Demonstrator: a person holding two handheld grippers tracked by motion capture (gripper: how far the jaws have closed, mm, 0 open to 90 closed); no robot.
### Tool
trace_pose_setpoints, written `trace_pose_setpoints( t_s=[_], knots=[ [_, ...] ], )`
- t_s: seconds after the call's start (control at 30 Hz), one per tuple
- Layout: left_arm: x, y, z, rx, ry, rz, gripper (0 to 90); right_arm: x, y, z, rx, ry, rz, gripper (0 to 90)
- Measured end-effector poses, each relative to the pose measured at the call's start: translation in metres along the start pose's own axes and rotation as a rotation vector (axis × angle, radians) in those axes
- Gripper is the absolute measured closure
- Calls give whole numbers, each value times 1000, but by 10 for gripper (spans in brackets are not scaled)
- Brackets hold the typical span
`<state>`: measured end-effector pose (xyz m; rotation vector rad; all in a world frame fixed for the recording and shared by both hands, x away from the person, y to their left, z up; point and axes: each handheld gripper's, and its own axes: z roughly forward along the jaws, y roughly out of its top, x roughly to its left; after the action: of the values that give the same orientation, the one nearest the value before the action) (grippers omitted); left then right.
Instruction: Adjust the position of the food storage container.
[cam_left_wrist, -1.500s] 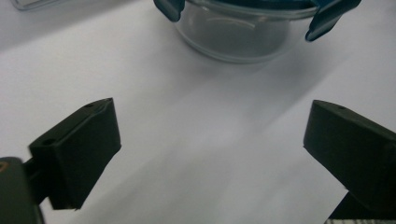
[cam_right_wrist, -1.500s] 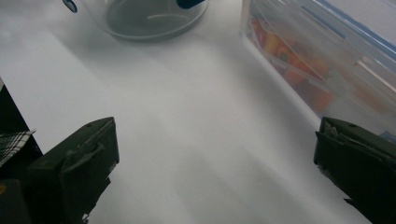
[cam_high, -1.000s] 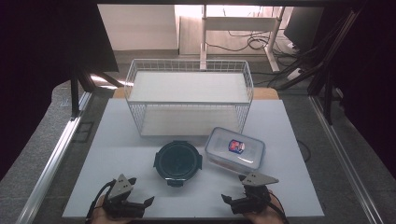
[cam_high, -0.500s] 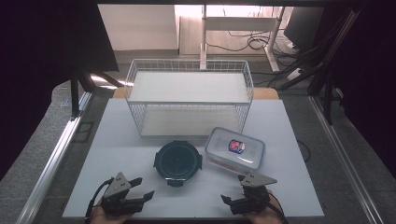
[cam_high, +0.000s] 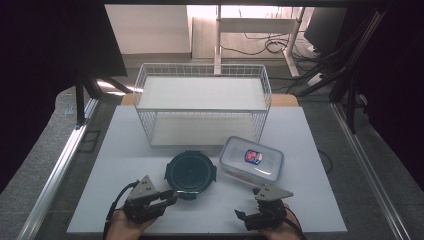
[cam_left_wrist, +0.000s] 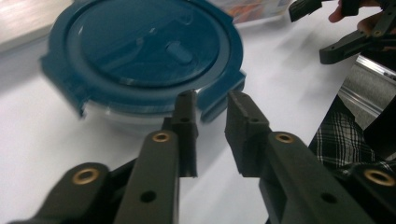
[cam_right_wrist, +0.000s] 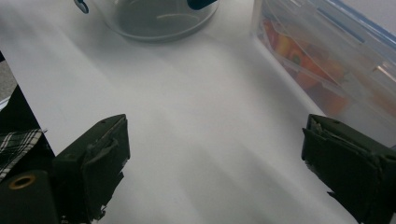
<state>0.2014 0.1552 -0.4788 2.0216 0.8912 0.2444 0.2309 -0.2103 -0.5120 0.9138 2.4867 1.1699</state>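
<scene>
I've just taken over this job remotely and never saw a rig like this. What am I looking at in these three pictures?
A person holds a two-jaw gripper in each hand. The high view looks down on the white table; the other two cameras ride on the grippers and look along their black jaws. On the table: a wire basket, a round container with a dark blue lid, and a clear box. The left gripper nears the round container, its jaws having just narrowed with nothing between them. The right gripper stands wide open, holding nothing.

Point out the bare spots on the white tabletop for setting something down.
Free: the white tabletop left of the round dark-blue-lidded container, and the strip right of the clear rectangular plastic box. Crowded: the middle, where both containers sit close before the white wire basket, and the front edge by both hands.
</scene>
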Motion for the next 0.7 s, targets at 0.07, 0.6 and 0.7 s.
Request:
trace_pose_setpoints(
  t_s=[0.07,0.6,0.7],
  knots=[
    [0,8,5,3,-14,9,847,0,0,0,0,-4,-2,79],
    [-22,70,75,45,-34,109,900,-1,-1,1,9,3,-14,88],
    [-24,81,94,71,-17,96,900,0,-1,2,21,9,-14,90]
  ],
)
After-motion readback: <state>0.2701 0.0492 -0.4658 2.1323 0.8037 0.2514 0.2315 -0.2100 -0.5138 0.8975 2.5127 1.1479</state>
